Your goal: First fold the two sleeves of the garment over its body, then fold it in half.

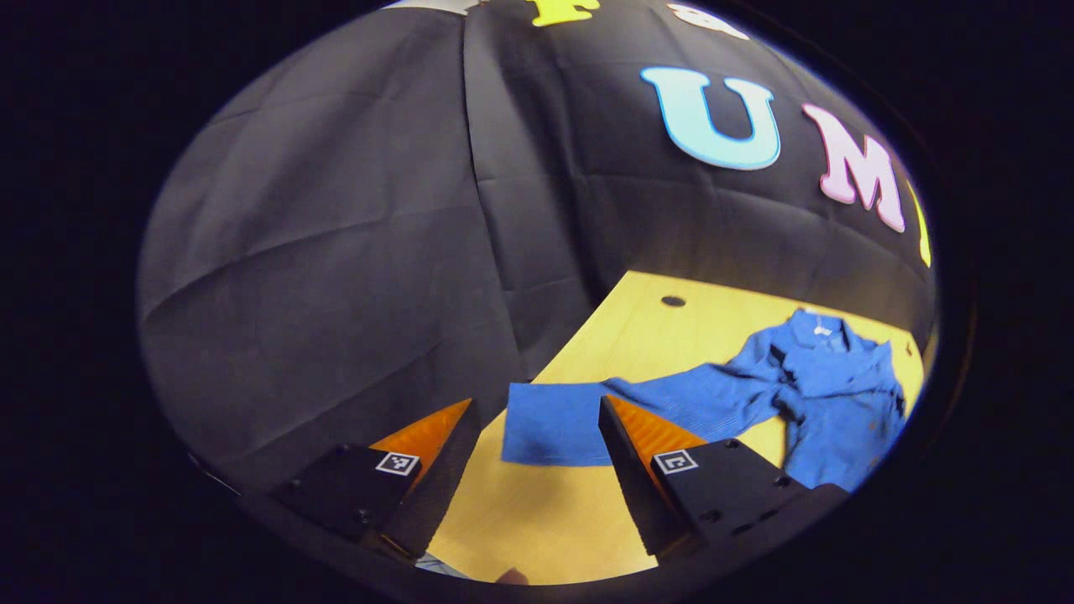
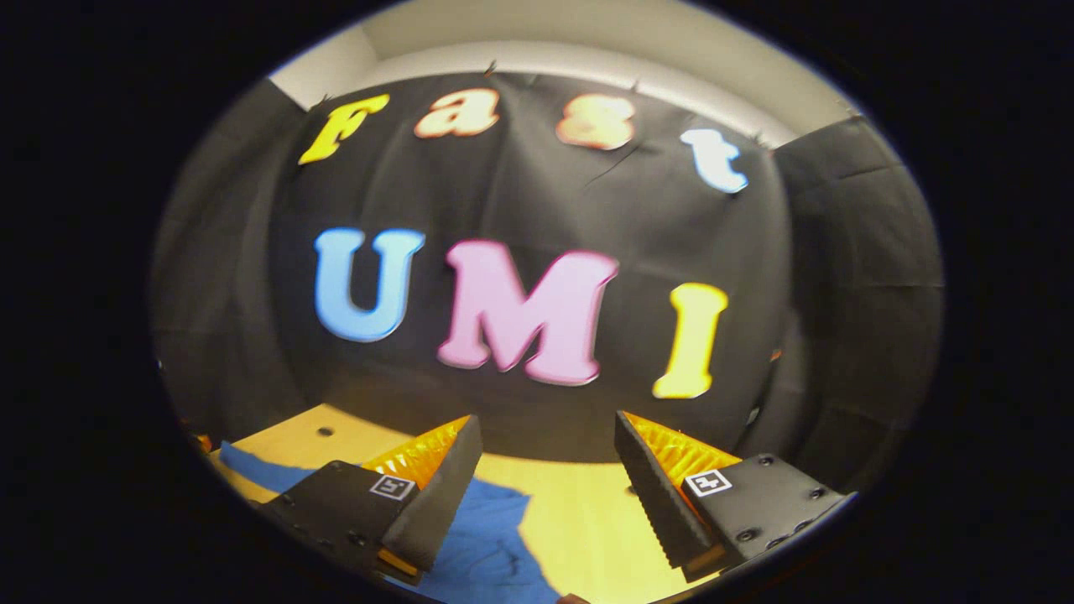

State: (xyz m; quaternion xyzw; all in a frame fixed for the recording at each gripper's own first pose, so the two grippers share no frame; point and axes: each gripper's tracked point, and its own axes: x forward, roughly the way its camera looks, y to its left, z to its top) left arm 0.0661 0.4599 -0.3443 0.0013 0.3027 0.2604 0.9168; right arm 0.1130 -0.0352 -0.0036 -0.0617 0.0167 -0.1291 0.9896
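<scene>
Two sleeves to fold and neither one is looking folded yet, folks. The blue knitted long-sleeved garment is lying on the pale wooden counter, its collar pointing toward the far edge by the black cloth wall, its body rumpled and bunched rather than spread flat. One long sleeve is stretching straight out across the counter toward the wall-side edge, cuff lying flat and wide, nowhere near the body. The other sleeve I cannot make out in the rumple.

The left tongs are hovering with fingers spread wide apart, gripping nothing, and that outstretched cuff is sitting right in the gap ahead of them. Judging by that, the first sleeve fold is only being lined up.

Over in the right gripper view, the right tongs are also gaping wide and carrying nothing, pointing up toward the wall, with blue fabric lying on the counter underneath the near finger.

So the tally, as I'm reading it: both sleeve folds are waiting, the half fold is waiting, everything is ahead.
</scene>
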